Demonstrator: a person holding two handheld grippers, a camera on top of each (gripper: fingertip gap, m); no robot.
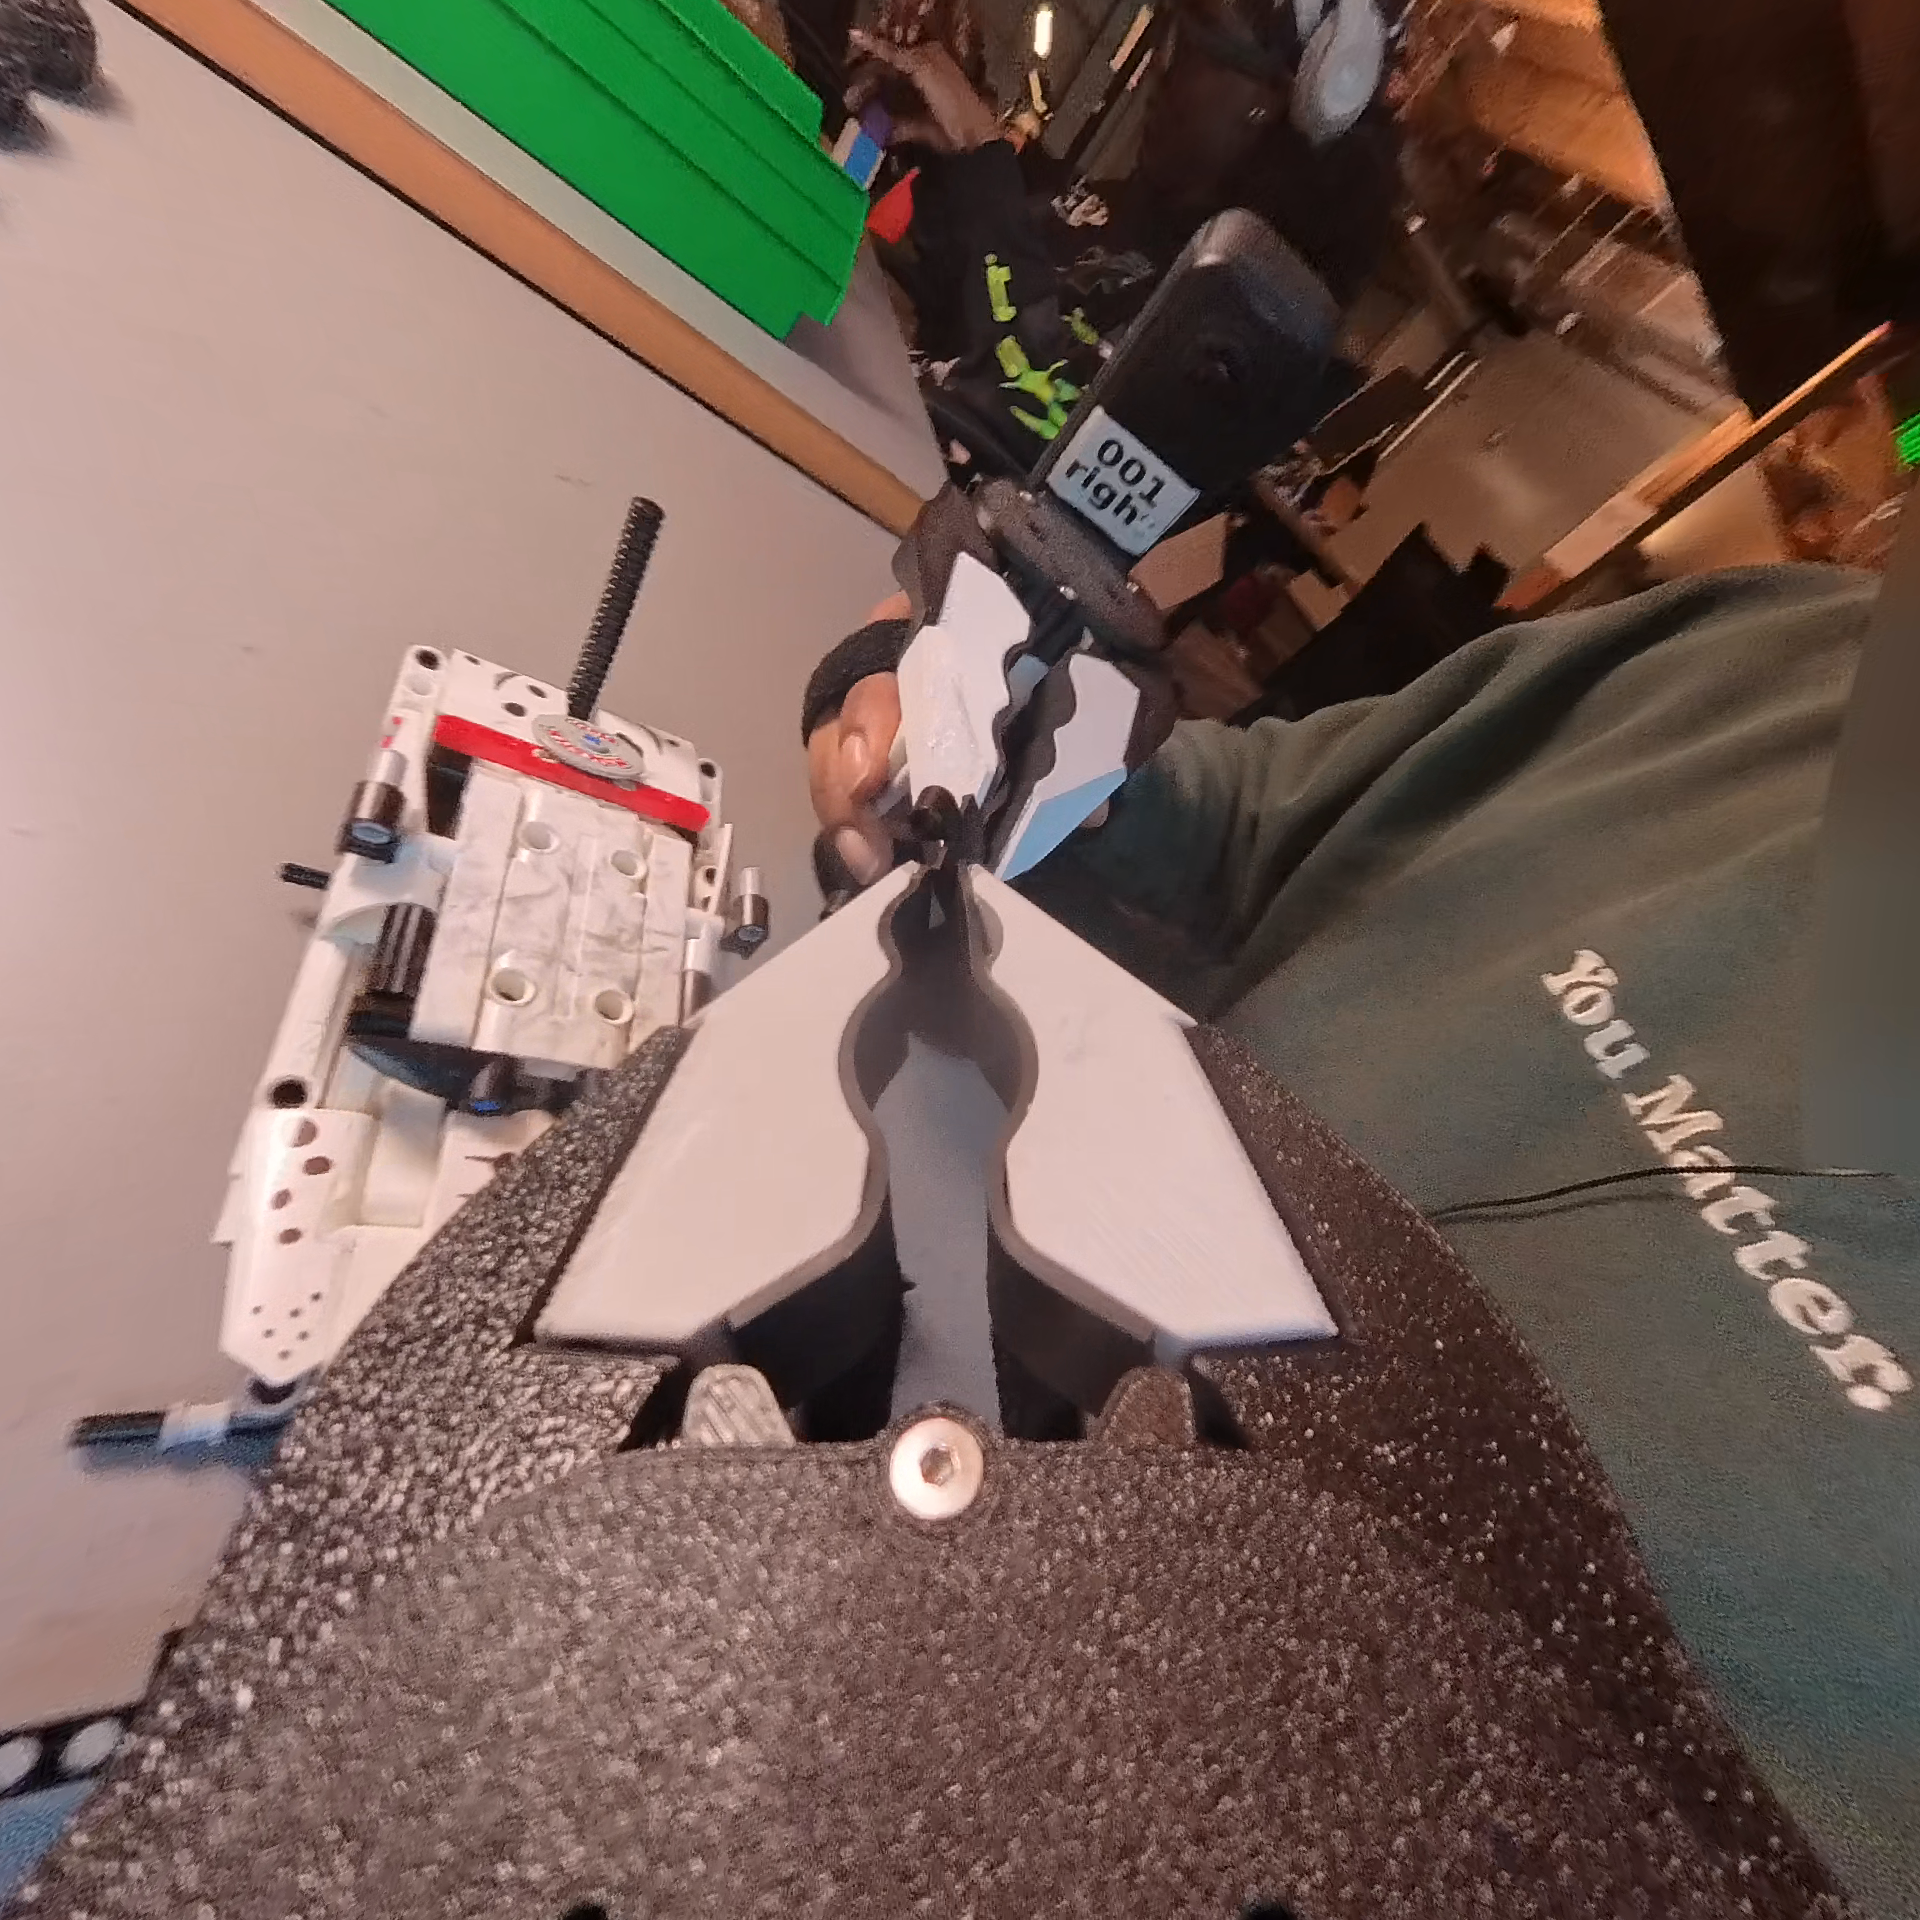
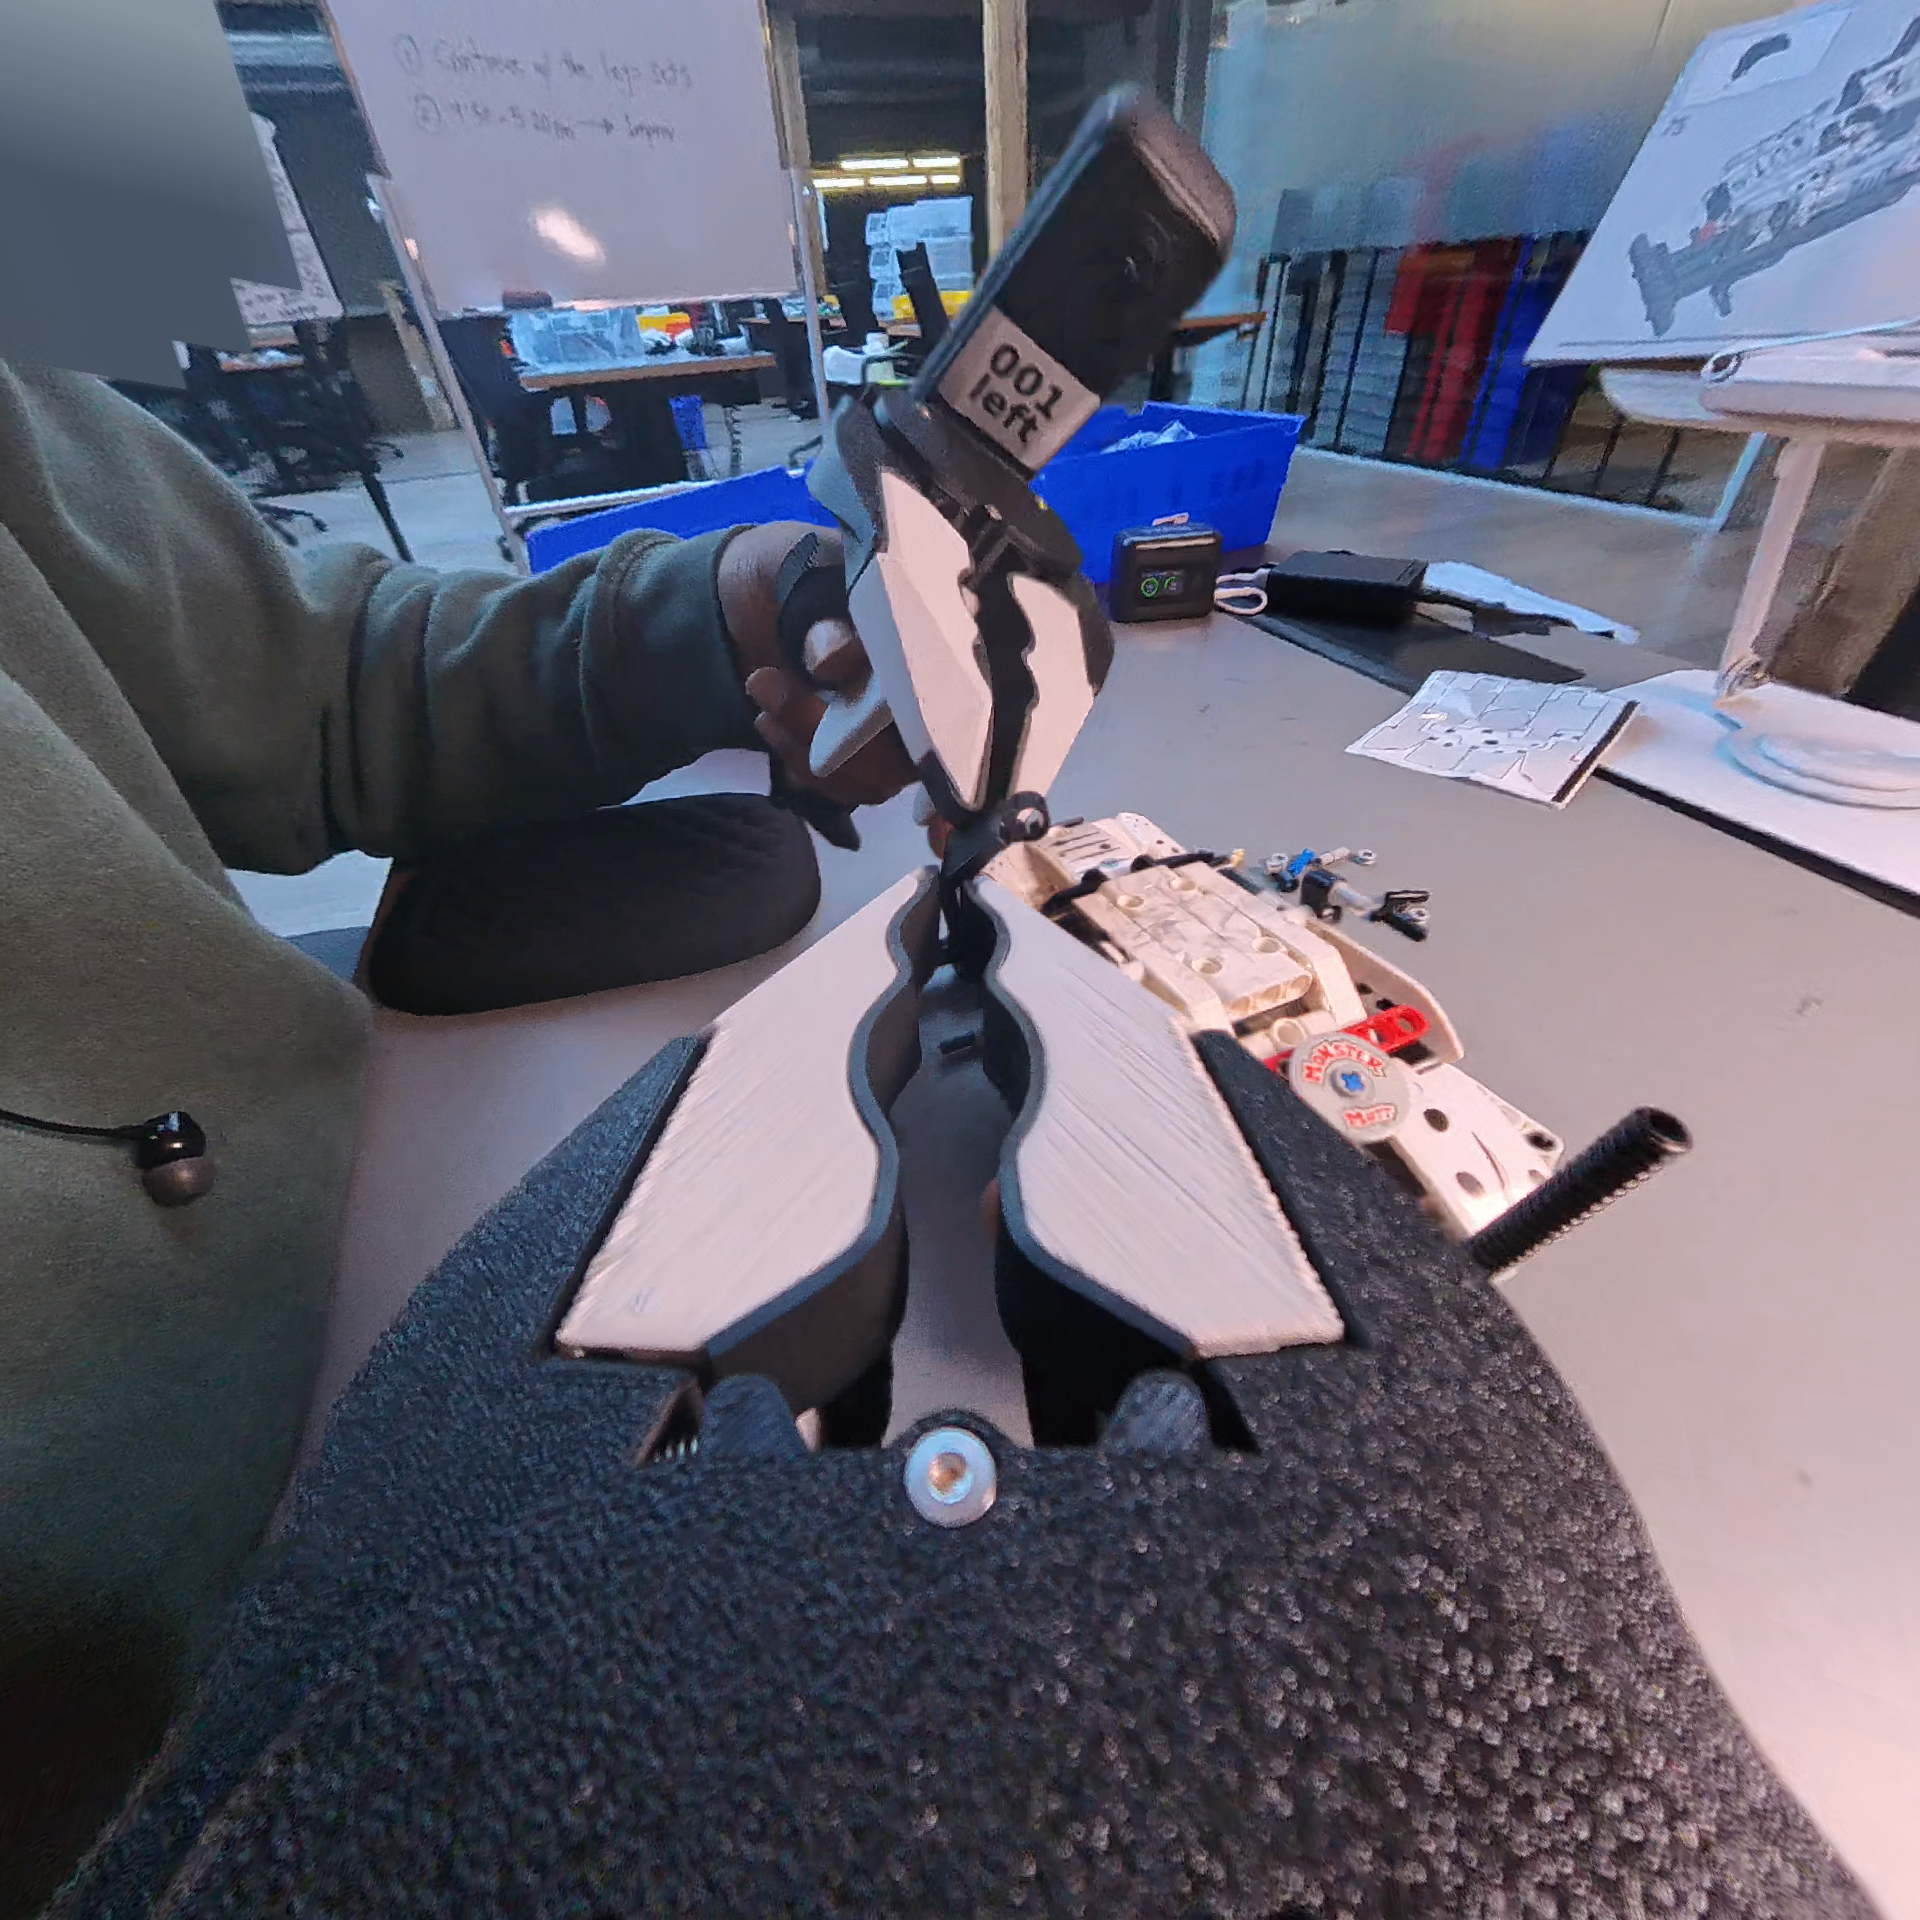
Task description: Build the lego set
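A white Lego vehicle model with a red beam and a round badge lies on the grey table, also in the right wrist view. A black ribbed rod sticks out of its end. My left gripper and my right gripper meet tip to tip above the table, beside the model. Both are shut on a small black Lego piece with a ring end. I cannot tell whether it is one part or two joined. In the right wrist view my right gripper is near and my left gripper is opposite it.
Small loose parts lie beyond the model. A sticker sheet, a black device, blue bins and an instruction page on a stand are further back. Green boards lie past the table edge. The person's sleeve rests on the table. Left and right tips are no more than a few centimetres apart.
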